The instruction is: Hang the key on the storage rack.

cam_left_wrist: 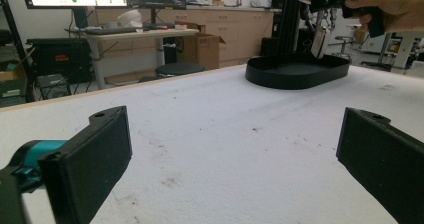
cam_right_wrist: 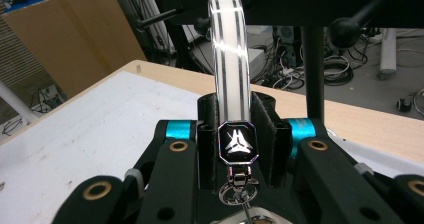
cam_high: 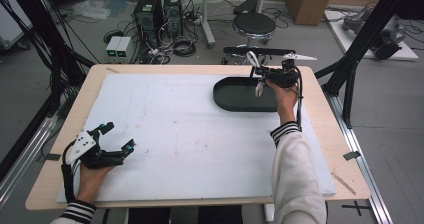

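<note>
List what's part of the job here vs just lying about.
In the job:
- right gripper, shut on the strap
- black tray under it

Lying about:
- left gripper, open, holding nothing
- stool
- computer towers
- cardboard box

Key strap (cam_right_wrist: 229, 59) in the right gripper (cam_right_wrist: 235, 119): its lower ring and whatever hangs below are cut off by the bottom edge in the right gripper view. In the high view the dangling piece (cam_high: 259, 88) over the black tray (cam_high: 235, 101) is too small to identify. Left gripper (cam_left_wrist: 230, 149) jaws are cropped at the frame bottom in its own view.
</note>
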Motion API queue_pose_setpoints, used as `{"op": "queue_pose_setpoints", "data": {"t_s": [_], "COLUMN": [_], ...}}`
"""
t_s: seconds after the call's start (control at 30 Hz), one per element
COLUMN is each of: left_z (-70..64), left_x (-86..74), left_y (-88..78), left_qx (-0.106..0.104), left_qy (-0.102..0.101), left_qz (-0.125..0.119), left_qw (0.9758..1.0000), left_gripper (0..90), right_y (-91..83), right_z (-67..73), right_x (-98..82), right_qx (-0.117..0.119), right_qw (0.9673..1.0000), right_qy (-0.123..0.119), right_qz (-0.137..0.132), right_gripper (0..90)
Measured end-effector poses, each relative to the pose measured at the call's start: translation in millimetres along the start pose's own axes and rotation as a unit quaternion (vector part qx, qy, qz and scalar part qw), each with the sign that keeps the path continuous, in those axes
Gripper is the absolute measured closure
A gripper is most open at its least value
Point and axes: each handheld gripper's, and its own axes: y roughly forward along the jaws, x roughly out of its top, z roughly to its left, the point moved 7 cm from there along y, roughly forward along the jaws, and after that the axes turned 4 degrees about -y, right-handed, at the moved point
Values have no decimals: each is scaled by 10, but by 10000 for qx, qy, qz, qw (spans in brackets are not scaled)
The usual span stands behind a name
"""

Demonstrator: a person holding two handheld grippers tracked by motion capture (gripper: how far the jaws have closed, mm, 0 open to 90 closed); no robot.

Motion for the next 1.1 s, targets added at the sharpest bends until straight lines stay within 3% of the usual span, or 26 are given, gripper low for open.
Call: {"op": "queue_pose_setpoints", "data": {"t_s": [0.23, 0.5, 0.7, 0.83, 0.9, 1.07, 1.1], "left_z": [-1, -1, -2, -2, -2, -1, 0], "left_x": [2, 2, 1, 2, 3, 4, 4], "left_y": [0, -1, -3, -5, -4, -4, -5], "left_qx": [8, -1, -1, -2, -2, -12, -6], "left_qy": [-17, -12, 0, 4, -7, -14, -18], "left_qz": [-30, -29, -23, -34, -42, -49, -48], "left_qw": [10000, 10000, 10000, 10000, 10000, 10000, 10000], "left_gripper": [17, 17, 17, 17, 17, 17, 17], "right_y": [55, 111, 108, 104, 93, 52, 25], "right_z": [4, 18, -15, -23, -22, 42, 69], "right_x": [-31, -36, -61, -83, -76, -96, -102], "right_qx": [-81, -446, -854, -847, -838, -858, -865], "right_qw": [9999, 9980, 9941, 9934, 9939, 9936, 9938], "right_qy": [-69, -341, -448, -487, -450, -192, -161], "right_qz": [98, 281, 502, 601, 564, 708, 677], "right_gripper": [738, 722, 640, 615, 562, 197, 182]}}
